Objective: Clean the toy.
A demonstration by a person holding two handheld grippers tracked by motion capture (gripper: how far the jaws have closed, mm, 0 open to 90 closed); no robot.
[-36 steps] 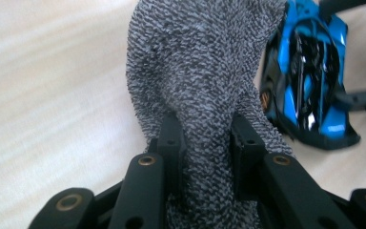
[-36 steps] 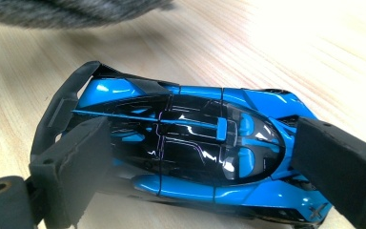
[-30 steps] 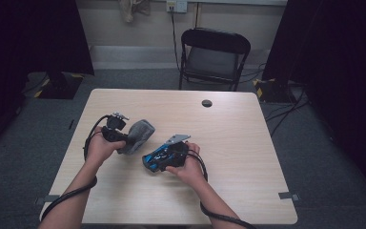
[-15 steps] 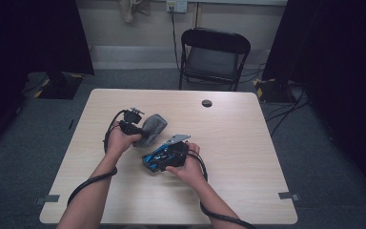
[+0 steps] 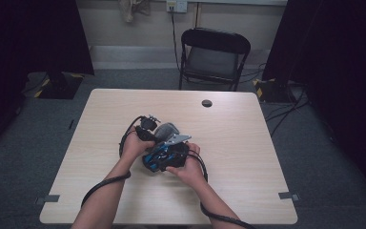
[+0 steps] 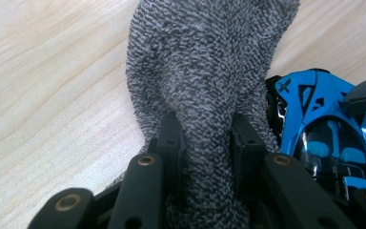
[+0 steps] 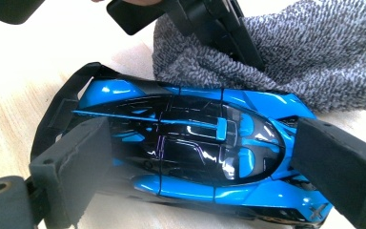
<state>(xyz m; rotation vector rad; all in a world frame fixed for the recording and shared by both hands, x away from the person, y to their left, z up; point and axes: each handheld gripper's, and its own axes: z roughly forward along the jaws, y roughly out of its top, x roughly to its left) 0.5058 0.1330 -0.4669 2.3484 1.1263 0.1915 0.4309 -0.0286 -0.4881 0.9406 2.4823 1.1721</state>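
Note:
A blue and black toy car [image 7: 186,143] lies on the wooden table [image 5: 248,157], and my right gripper [image 7: 209,162] is shut on it, one pad at its tail and one at its nose. My left gripper [image 6: 205,124] is shut on a grey terry cloth [image 6: 205,71], which bulges out past the jaws. The cloth [image 7: 314,62] rests against the far side of the car, with the left gripper [image 7: 219,24] above it. From above, the left gripper [image 5: 148,128], the cloth [image 5: 166,130], the car [image 5: 153,160] and the right gripper [image 5: 174,152] are bunched together at mid-table.
A small black round object [image 5: 207,103] lies near the table's far edge. A black folding chair [image 5: 214,57] stands behind the table. Both grippers' cables trail back along the forearms to the near edge.
The left hand has carried the cloth to the right and down, from apart on the left to against the car. The right hand and the car have stayed in place.

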